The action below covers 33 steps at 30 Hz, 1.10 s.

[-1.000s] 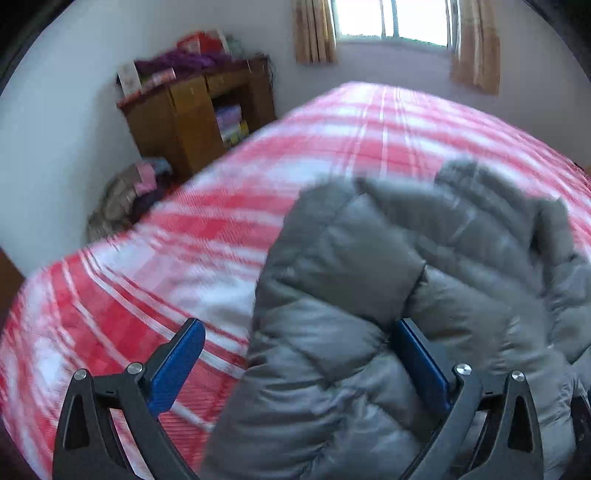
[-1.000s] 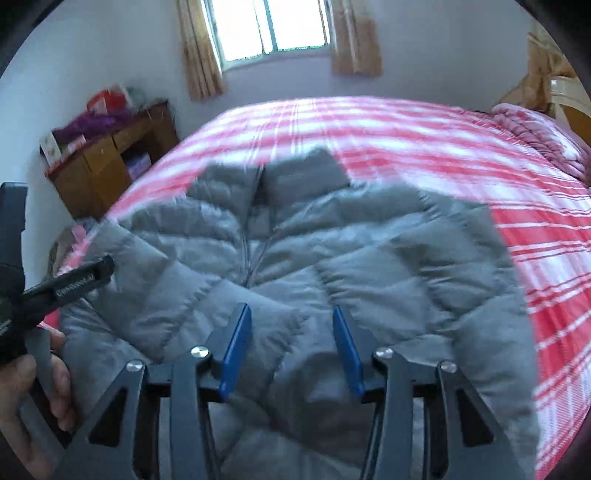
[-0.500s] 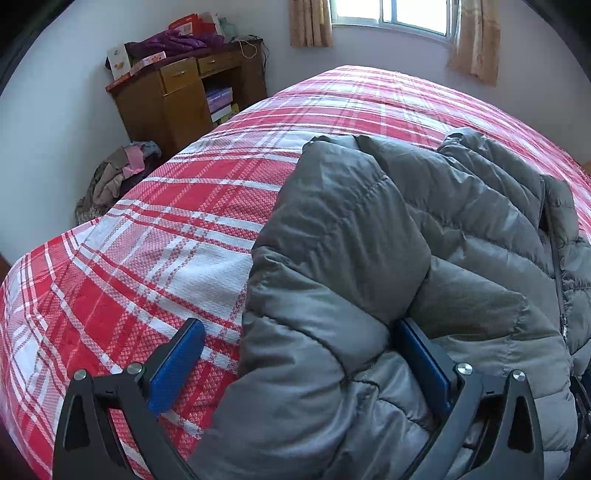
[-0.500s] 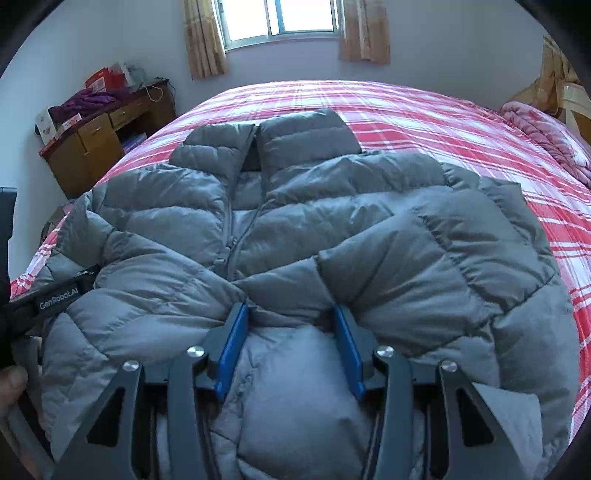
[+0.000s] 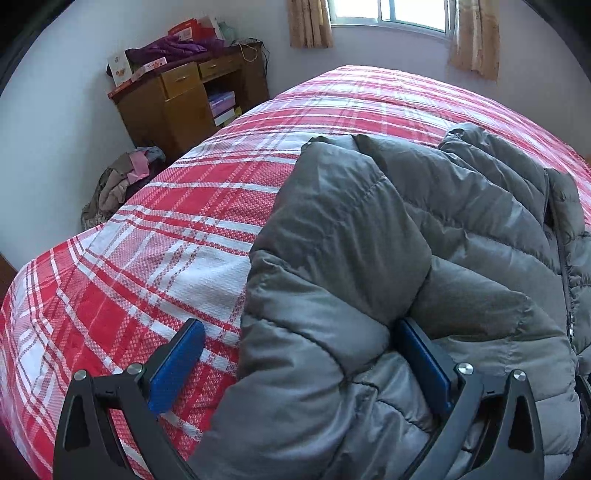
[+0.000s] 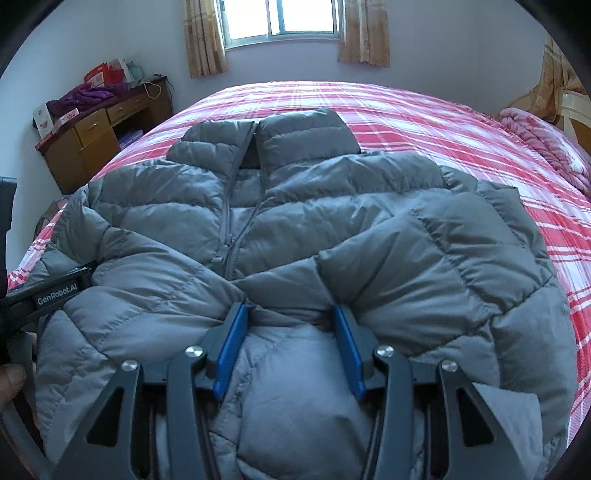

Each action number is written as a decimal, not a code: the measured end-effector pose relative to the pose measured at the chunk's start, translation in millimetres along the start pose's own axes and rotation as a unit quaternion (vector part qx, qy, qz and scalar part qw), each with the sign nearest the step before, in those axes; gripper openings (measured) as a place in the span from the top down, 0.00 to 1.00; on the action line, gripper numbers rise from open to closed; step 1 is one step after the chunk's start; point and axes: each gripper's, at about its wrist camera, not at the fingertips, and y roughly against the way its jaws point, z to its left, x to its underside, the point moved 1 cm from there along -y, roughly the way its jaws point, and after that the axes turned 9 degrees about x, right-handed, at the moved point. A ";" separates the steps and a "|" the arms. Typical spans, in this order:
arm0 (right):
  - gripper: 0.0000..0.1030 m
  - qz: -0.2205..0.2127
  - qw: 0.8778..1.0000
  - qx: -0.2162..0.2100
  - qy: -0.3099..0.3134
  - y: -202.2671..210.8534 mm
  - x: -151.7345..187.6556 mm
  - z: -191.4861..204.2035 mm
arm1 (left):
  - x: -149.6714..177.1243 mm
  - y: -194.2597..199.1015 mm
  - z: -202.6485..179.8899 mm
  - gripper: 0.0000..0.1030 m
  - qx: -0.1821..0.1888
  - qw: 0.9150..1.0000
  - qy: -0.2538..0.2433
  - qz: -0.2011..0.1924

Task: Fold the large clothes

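Right wrist view: jacket [image 6: 295, 221] flat, both sleeves folded inward toward 6 o'clock; body fold pending; right gripper [image 6: 288, 336] half-open pinching puffy fabric, left gripper [image 5: 295, 365] wide, unclamped.

Home bedroom: bed [image 6: 424, 110], curtained window [image 6: 280, 22].
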 end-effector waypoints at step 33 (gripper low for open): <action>0.02 0.017 0.998 -0.039 -0.044 -12.4 -143.6 -60.2 | -150.7 11.9 -51.2 0.01 0.122 0.992 -0.027 -0.001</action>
